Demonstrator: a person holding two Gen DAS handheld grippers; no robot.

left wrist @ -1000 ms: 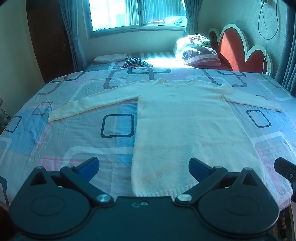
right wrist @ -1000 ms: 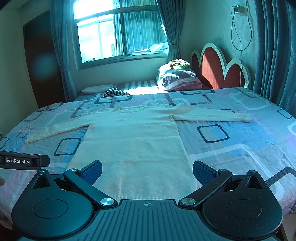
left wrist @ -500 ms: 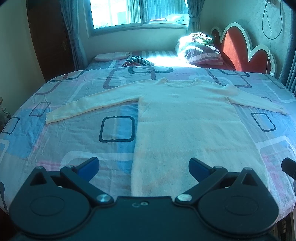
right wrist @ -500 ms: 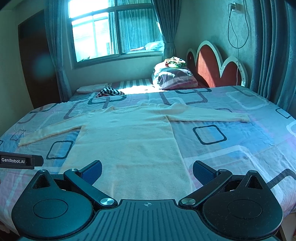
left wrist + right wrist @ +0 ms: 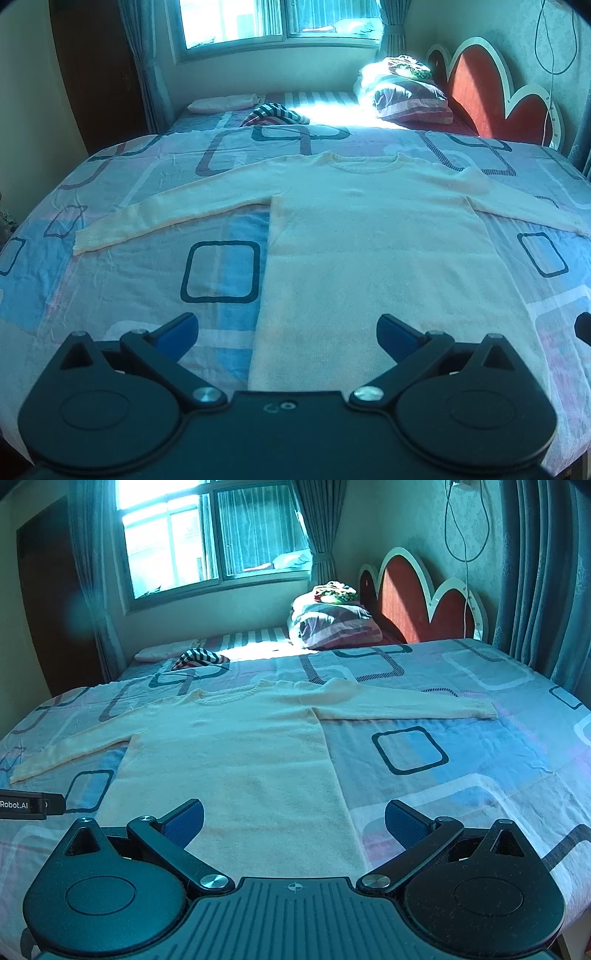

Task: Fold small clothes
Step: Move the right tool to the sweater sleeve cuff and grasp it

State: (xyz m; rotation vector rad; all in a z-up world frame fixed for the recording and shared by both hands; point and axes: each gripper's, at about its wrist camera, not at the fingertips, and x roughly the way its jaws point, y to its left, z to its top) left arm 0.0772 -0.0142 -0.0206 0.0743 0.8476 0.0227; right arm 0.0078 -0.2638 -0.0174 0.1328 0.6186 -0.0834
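A cream long-sleeved sweater (image 5: 369, 251) lies flat on the bed, neck toward the window and both sleeves spread out sideways. Its left sleeve (image 5: 162, 218) ends in a cuff at the left; its right sleeve (image 5: 406, 705) reaches toward the curtains. My left gripper (image 5: 287, 330) hovers open over the hem near the sweater's left edge, holding nothing. Over the hem's right edge my right gripper (image 5: 294, 821) is open too and holds nothing. The sweater (image 5: 229, 753) fills the middle of the right wrist view.
The bed carries a patterned sheet (image 5: 122, 295) with dark rounded squares. Pillows (image 5: 406, 96) and a striped cloth (image 5: 275, 114) lie at the far end under the window. A red scalloped headboard (image 5: 417, 602) stands on the right. The other gripper's body (image 5: 29, 805) shows at the left edge.
Both grippers have moved forward and a little lower over the hem, so the sweater looks nearer. The sweater itself has not moved. Both stay open.
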